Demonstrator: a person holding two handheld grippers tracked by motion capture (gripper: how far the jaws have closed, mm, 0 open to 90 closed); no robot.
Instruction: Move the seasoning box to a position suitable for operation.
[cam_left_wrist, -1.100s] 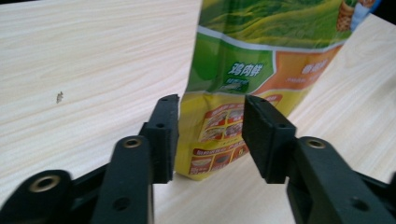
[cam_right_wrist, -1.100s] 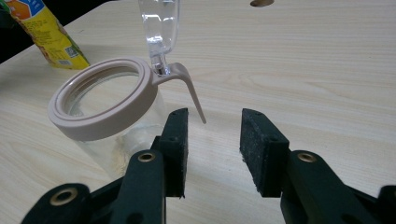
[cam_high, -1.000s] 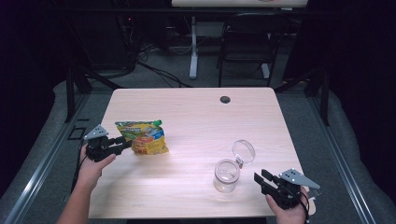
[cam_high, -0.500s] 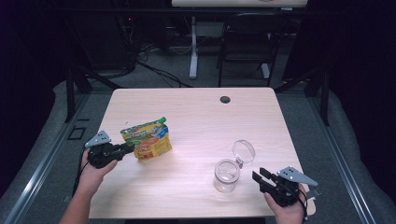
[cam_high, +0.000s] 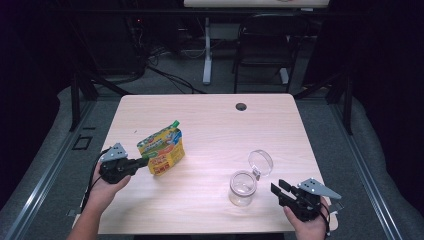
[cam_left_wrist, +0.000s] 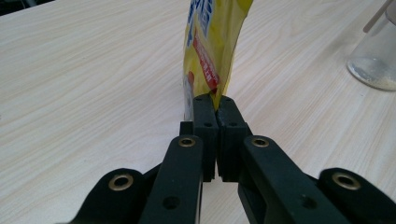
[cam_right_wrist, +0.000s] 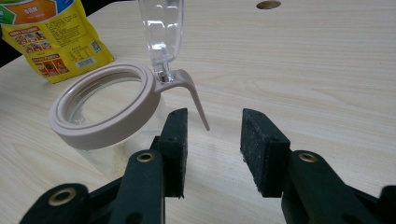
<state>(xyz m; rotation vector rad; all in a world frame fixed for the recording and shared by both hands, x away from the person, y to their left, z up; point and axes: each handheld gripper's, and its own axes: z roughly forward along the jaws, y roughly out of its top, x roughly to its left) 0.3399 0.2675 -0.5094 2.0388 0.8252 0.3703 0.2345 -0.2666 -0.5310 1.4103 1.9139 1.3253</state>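
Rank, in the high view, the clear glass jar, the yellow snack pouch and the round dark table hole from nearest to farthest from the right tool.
1. Clear glass jar with its hinged lid open: just left of the right tool, at the table's near edge.
2. Yellow snack pouch: across the table to the left, pinched by the left tool.
3. Round dark table hole: by the far edge.

Lab or recording studio, not a home. Single light wood table (cam_high: 210, 125) with a cable grommet hole (cam_high: 241, 106), standing on grey carpet (cam_high: 330, 125). Black drapes wall off both sides. Beyond the jaws, past the table's far edge: loose cables (cam_high: 165, 75) on the floor, a white desk leg (cam_high: 207, 50), a black chair (cam_high: 265, 45). Metal floor rails (cam_high: 45, 170) run outboard of each gripper. Bare staged surface, handheld rigs with cameras.
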